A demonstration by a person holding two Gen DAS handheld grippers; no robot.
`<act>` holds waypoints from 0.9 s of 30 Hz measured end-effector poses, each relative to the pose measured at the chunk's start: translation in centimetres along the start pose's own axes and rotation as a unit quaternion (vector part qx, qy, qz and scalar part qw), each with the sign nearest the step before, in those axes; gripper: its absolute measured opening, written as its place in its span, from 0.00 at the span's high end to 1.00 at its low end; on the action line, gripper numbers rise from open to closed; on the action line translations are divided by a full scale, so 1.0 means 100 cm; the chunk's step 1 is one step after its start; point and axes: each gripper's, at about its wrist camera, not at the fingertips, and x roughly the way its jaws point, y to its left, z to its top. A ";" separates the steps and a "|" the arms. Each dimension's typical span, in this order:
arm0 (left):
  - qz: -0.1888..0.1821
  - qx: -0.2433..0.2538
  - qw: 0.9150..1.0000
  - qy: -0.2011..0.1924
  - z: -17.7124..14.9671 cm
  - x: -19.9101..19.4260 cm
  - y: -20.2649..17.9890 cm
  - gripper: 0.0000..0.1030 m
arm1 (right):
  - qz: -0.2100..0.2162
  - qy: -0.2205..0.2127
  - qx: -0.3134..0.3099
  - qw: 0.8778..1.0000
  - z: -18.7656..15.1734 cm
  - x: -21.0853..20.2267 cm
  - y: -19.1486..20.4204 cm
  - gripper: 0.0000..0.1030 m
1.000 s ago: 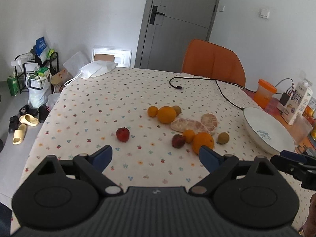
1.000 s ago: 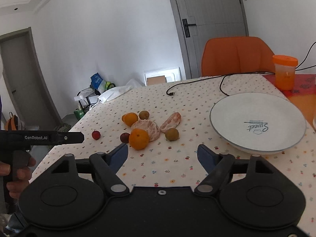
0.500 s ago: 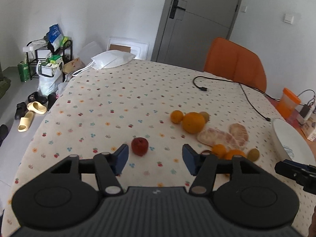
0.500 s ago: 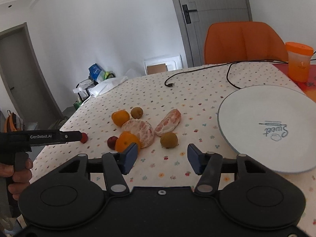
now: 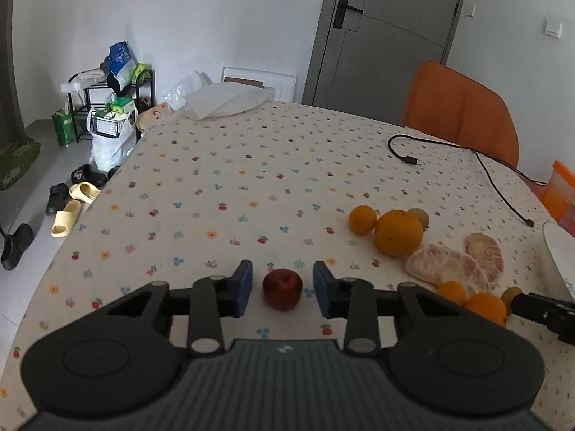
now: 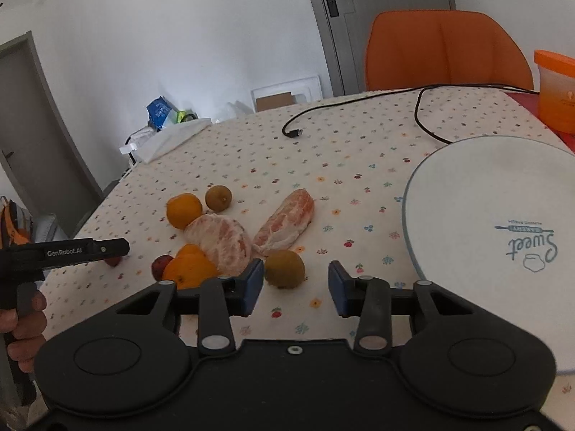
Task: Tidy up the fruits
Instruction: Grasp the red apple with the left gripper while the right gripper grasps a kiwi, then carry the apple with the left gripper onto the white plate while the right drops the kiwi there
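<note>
A small red fruit (image 5: 282,289) lies on the flowered tablecloth between the blue pads of my left gripper (image 5: 283,289). Its jaws are closing, with a thin gap left on each side. A brown-green round fruit (image 6: 284,268) sits between the pads of my right gripper (image 6: 295,287). Those jaws are closing too; the fruit is near the left pad and clear of the right one. Oranges (image 5: 399,232) and two peeled citrus halves (image 6: 219,239) lie in a cluster. A white plate (image 6: 485,194) is at the right.
A black cable (image 6: 424,107) runs across the far table. An orange cup (image 6: 555,89) and an orange chair (image 5: 463,111) are at the back right. A white bag (image 5: 222,100) rests on the far left corner. A hand (image 6: 21,323) holds the left gripper.
Both grippers moved forward and down toward the fruit while their jaws narrowed. The red fruit now sits between the left pads, the brown-green fruit between the right pads.
</note>
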 end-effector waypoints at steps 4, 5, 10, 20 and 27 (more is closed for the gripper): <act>-0.002 -0.002 1.000 -0.001 0.000 -0.001 0.003 0.79 | 0.005 0.000 -0.008 1.000 -0.001 0.005 0.003 0.64; -0.005 -0.001 1.000 -0.002 0.000 -0.002 0.002 0.79 | 0.009 0.000 -0.009 1.000 -0.001 0.006 0.004 0.69; -0.023 0.009 1.000 -0.008 0.000 -0.011 -0.005 0.79 | 0.025 0.000 -0.009 1.000 -0.003 0.005 0.005 0.77; -0.075 0.043 0.996 -0.022 -0.001 -0.030 -0.050 0.79 | 0.032 -0.042 0.009 0.999 -0.009 -0.035 -0.004 0.77; -0.104 0.069 0.992 -0.026 -0.003 -0.036 -0.092 0.79 | 0.014 -0.069 0.026 0.997 -0.012 -0.064 -0.024 0.77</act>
